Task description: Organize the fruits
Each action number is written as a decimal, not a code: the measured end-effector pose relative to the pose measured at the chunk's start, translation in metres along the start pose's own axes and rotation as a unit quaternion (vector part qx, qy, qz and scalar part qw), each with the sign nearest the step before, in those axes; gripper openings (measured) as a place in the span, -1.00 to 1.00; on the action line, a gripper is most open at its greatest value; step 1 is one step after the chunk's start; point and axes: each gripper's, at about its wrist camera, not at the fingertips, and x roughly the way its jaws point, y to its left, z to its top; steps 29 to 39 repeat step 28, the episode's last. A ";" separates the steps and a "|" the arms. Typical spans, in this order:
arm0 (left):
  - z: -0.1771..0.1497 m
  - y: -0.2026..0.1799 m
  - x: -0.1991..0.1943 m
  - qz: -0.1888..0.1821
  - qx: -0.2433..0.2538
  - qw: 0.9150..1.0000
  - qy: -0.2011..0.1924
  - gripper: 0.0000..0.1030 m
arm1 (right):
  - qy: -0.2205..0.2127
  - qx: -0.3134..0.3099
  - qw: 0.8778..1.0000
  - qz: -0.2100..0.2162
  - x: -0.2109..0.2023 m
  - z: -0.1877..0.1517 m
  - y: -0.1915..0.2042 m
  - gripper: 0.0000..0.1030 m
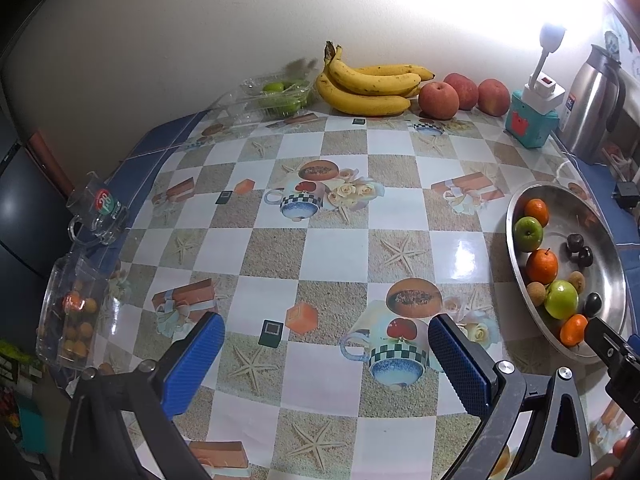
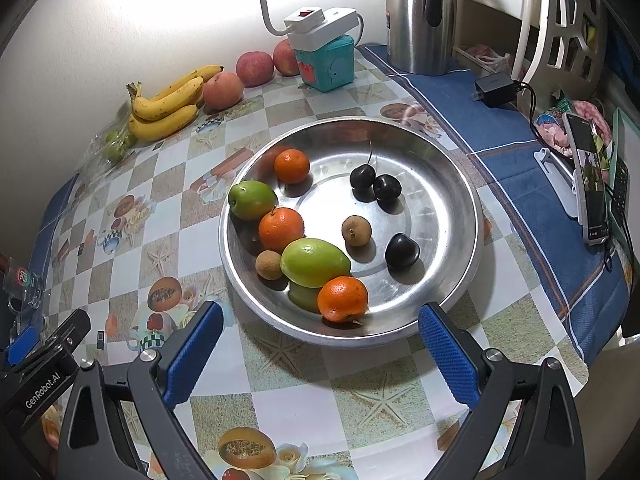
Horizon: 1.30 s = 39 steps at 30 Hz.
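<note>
Left wrist view, read from left to right: a clear plastic box (image 1: 70,312) with small orange fruits sits at the desk's (image 1: 332,256) left edge, a glass mug (image 1: 98,216) just behind it. Along the back wall lie a clear tray of green fruits (image 1: 276,94), a bunch of bananas (image 1: 368,84) and three red apples (image 1: 464,94). At the right stands the steel bowl (image 1: 612,280), holding mixed fruit.

Both tools hang over the desk holding nothing. The left gripper (image 1: 324,356) has its jaws spread wide above bare chequered cloth; the right gripper (image 2: 320,352) has its jaws equally wide, just short of the bowl's near rim.

In the right wrist view the bowl holds three oranges (image 2: 281,229), green fruits (image 2: 314,262), two small brown fruits (image 2: 356,231) and three dark plums (image 2: 402,250), all mingled. By my reading this fits either fruit being gathered into the bowl or fruit about to be sorted out of it by kind; the scene does not settle which.

Open room is generous in the desk's middle. Tighter spots: the box and mug at the left edge, and right of the bowl a charger (image 2: 494,90), a kettle (image 2: 420,16) and a propped phone (image 2: 592,184).
</note>
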 end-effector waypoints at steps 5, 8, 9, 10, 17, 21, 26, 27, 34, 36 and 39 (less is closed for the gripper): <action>0.000 0.001 0.001 0.001 -0.003 1.000 -0.003 1.00 | -0.002 0.002 1.000 0.000 0.000 0.000 -0.001 0.91; 0.001 0.002 0.000 0.000 -0.006 1.000 -0.005 1.00 | -0.003 0.003 1.000 0.001 -0.001 0.000 -0.001 0.91; 0.001 0.002 0.000 -0.001 -0.006 1.000 -0.006 1.00 | -0.003 0.004 1.000 0.001 -0.001 0.000 -0.002 0.91; 0.001 0.003 -0.001 -0.002 -0.007 1.000 -0.007 1.00 | -0.003 0.004 1.000 0.002 -0.001 0.000 -0.002 0.91; 0.001 0.002 -0.003 -0.002 -0.006 1.000 -0.011 1.00 | -0.004 0.004 1.000 0.002 -0.002 0.001 -0.002 0.91; 0.001 0.002 -0.003 -0.002 -0.006 1.000 -0.011 1.00 | -0.005 0.003 1.000 0.002 -0.002 0.001 -0.002 0.91; 0.002 0.002 -0.008 -0.005 -0.007 1.000 -0.024 1.00 | -0.005 0.004 1.000 0.002 -0.002 0.001 -0.002 0.91; 0.003 0.001 -0.008 -0.004 -0.007 1.000 -0.024 1.00 | -0.004 0.004 1.000 0.002 -0.002 0.001 -0.002 0.91; 0.003 0.001 -0.008 -0.006 -0.006 1.000 -0.023 1.00 | -0.005 0.004 1.000 0.002 -0.002 0.001 -0.002 0.91; 0.003 0.001 -0.008 -0.006 -0.006 1.000 -0.023 1.00 | -0.005 0.004 1.000 0.002 -0.002 0.001 -0.002 0.91; 0.003 0.001 -0.008 -0.006 -0.006 1.000 -0.023 1.00 | -0.005 0.004 1.000 0.002 -0.002 0.001 -0.002 0.91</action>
